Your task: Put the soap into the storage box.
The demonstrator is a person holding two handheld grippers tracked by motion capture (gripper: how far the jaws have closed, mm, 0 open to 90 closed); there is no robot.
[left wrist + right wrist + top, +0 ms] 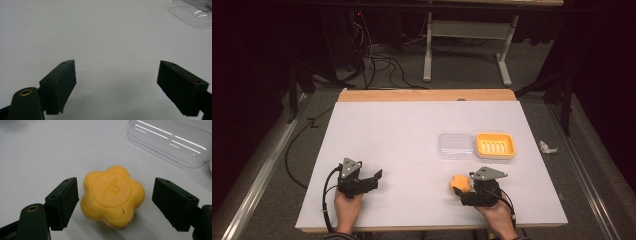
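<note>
White tabletop (412,150), dark room beyond. Your right gripper (115,195) has jaws apart around the flower-shaped yellow soap (113,195), near right, not clamped; clear lid (455,145) and yellow soap dish (495,145) sit farther back. Your left gripper (117,77) rests near left, jaws apart over bare table.

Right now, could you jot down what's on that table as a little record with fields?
Surface: white table
Item in hand's reach: yellow flower-shaped soap bar, lying between the right tongs, jaws open, not touching it
Left tongs: open, nothing between them
Container: clear plastic lid, beside the soap
Dish: yellow ribbed soap dish, right of the lid, touching it or nearly
Soap in dish: not yet
</note>
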